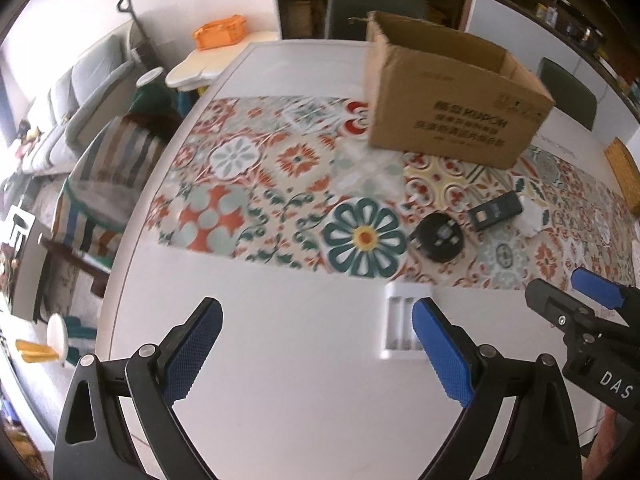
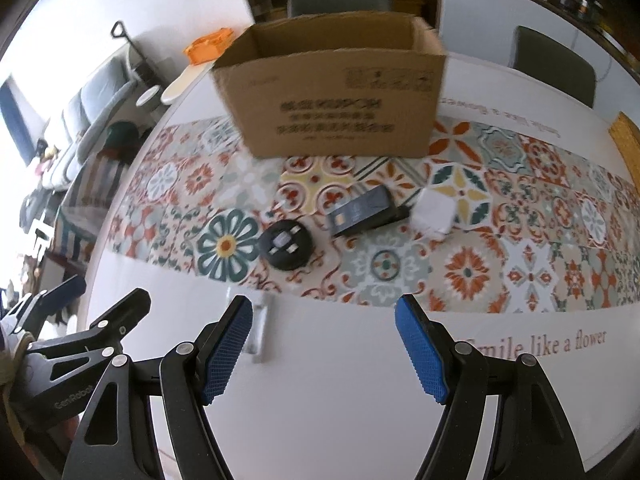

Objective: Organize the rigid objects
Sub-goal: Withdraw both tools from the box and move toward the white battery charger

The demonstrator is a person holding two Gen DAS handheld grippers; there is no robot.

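Observation:
An open cardboard box (image 1: 456,120) (image 2: 332,92) stands on the patterned table runner. In front of it lie a round black adapter (image 1: 439,237) (image 2: 286,249), a black rectangular charger (image 1: 495,211) (image 2: 366,210) and a white cube charger (image 1: 532,216) (image 2: 434,210). A white battery holder (image 1: 402,322) (image 2: 260,328) lies on the bare white table, close to me. My left gripper (image 1: 318,314) is open and empty, its right finger beside the holder. My right gripper (image 2: 324,312) is open and empty, its left finger beside the holder.
The white table (image 2: 360,400) carries printed text at the right. A woven mat (image 2: 628,148) lies at the far right edge. Chairs (image 2: 554,64) stand behind the table. A sofa (image 1: 80,96) and an orange basket (image 1: 220,32) are beyond the left edge.

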